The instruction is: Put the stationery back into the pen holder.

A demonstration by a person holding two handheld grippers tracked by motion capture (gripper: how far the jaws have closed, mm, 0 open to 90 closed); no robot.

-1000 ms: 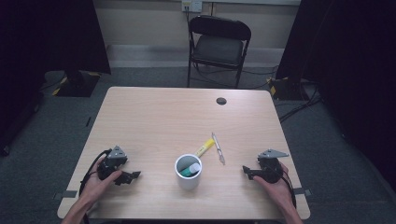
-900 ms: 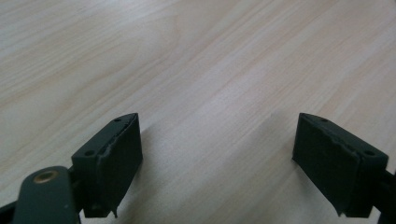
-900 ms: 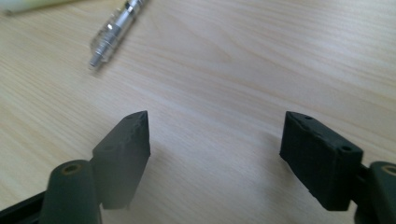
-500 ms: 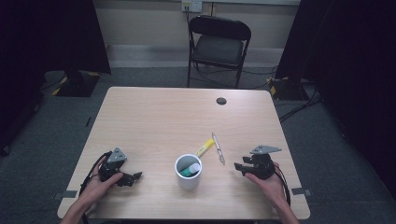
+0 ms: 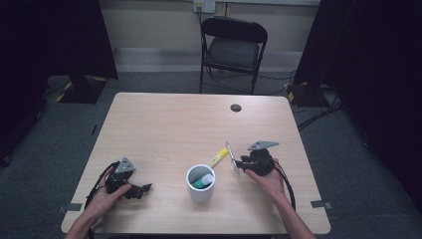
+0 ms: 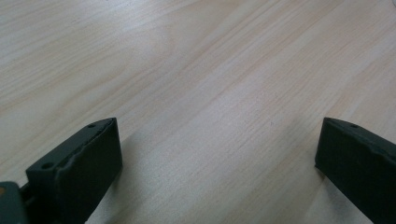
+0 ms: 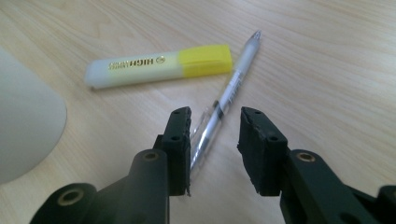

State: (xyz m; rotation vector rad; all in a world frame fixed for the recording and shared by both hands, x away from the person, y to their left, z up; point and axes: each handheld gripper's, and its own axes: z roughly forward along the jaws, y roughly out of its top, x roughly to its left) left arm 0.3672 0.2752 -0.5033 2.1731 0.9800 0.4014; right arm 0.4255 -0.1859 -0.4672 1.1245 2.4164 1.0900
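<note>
A clear pen lies on the wooden table, crossing the end of a yellow highlighter. My right gripper is open, its jaws straddling the pen's near end just above the table; the pen lies close to the left jaw. From above, the right gripper sits just right of the pen and highlighter. A white cup holding a green and white marker stands at front centre. My left gripper rests low at the front left, and its jaws stand wide open over bare wood.
The cup's white wall is close on the left in the right gripper view. A small dark round grommet sits in the table's far right. A black folding chair stands beyond the far edge.
My right gripper has moved left and forward to the pen, and its jaws now sit on either side of it. The left gripper has stayed put.
</note>
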